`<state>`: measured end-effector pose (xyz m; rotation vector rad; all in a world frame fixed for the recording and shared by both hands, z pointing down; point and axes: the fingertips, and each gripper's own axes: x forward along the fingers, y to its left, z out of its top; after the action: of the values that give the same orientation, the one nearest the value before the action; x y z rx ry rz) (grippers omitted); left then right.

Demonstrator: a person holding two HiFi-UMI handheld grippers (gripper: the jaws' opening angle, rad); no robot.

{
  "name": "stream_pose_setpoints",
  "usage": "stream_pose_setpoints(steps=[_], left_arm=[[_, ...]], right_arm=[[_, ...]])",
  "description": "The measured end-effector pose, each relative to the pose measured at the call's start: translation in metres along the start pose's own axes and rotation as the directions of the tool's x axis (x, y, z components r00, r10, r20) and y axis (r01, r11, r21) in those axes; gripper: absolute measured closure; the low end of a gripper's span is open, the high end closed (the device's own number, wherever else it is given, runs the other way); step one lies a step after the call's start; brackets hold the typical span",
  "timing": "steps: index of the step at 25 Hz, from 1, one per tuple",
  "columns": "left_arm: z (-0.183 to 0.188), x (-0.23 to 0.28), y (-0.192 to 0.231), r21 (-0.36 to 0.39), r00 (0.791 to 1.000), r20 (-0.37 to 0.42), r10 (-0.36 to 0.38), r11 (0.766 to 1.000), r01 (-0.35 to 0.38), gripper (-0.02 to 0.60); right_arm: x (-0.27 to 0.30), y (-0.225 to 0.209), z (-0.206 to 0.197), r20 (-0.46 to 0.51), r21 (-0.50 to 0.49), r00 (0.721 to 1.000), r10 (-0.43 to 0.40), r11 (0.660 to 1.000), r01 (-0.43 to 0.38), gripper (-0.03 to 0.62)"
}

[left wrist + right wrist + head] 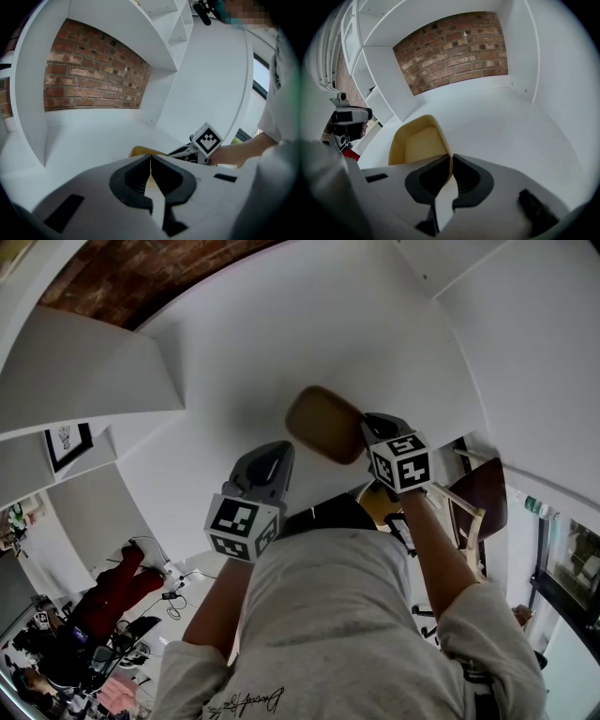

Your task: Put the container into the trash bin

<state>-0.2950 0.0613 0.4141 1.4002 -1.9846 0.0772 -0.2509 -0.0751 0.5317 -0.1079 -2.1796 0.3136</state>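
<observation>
**Rim pinch calls for a firm hold**

The container (417, 143) is gripped by its wall between the jaws of the right gripper (450, 161), with its bowl just left of them. The jaws of the left gripper (151, 164) are closed on nothing. A steady, level carry is advised, and no trash bin is seen beyond.

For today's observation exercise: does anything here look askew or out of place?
Only the tan container: the right claw pinches its rim and holds it tilted, with the opening facing sideways. Nothing looks spilled or damaged.
</observation>
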Motion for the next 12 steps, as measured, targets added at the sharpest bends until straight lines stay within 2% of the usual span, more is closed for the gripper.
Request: stream_pose_setpoints(steps=[12], left_arm=[[-0.017, -0.035, -0.011, 0.039, 1.000, 0.016, -0.025, 0.999, 0.024, 0.565]], right_arm=[[-0.023, 0.034, -0.025, 0.025, 0.027, 0.999, -0.021, 0.999, 0.021, 0.551]])
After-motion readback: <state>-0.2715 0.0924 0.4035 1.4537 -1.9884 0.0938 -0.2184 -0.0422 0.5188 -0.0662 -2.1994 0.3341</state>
